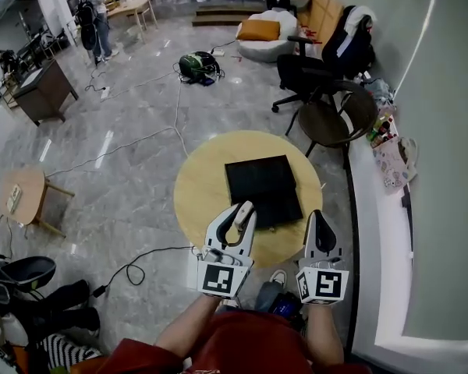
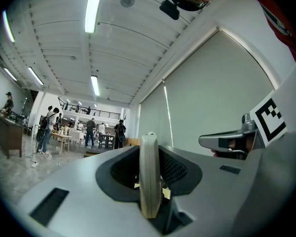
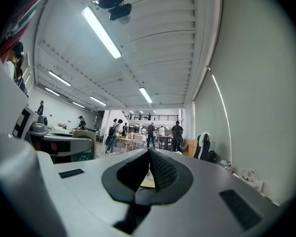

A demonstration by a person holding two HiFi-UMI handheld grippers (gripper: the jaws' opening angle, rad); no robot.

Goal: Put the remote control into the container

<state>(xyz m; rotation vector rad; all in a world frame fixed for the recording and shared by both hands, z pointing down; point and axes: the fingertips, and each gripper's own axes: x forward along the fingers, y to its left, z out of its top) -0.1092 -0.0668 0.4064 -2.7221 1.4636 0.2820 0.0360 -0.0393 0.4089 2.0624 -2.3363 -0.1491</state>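
Note:
A cream remote control [image 1: 244, 212] stands on edge between the jaws of my left gripper [image 1: 240, 213], which is shut on it above the near edge of the round wooden table [image 1: 203, 179]. In the left gripper view the remote [image 2: 149, 177] rises edge-on between the dark pads. The black, flat container [image 1: 261, 184] lies on the table just ahead of both grippers. My right gripper [image 1: 316, 218] hovers to the right of the container's near corner. Its jaws [image 3: 149, 158] are shut with nothing between them.
A black office chair [image 1: 320, 72] and a round brown chair [image 1: 337, 119] stand behind the table on the right. A white ledge [image 1: 374, 209] runs along the right wall. A small wooden side table [image 1: 23, 195] and cables [image 1: 132, 142] are on the floor to the left.

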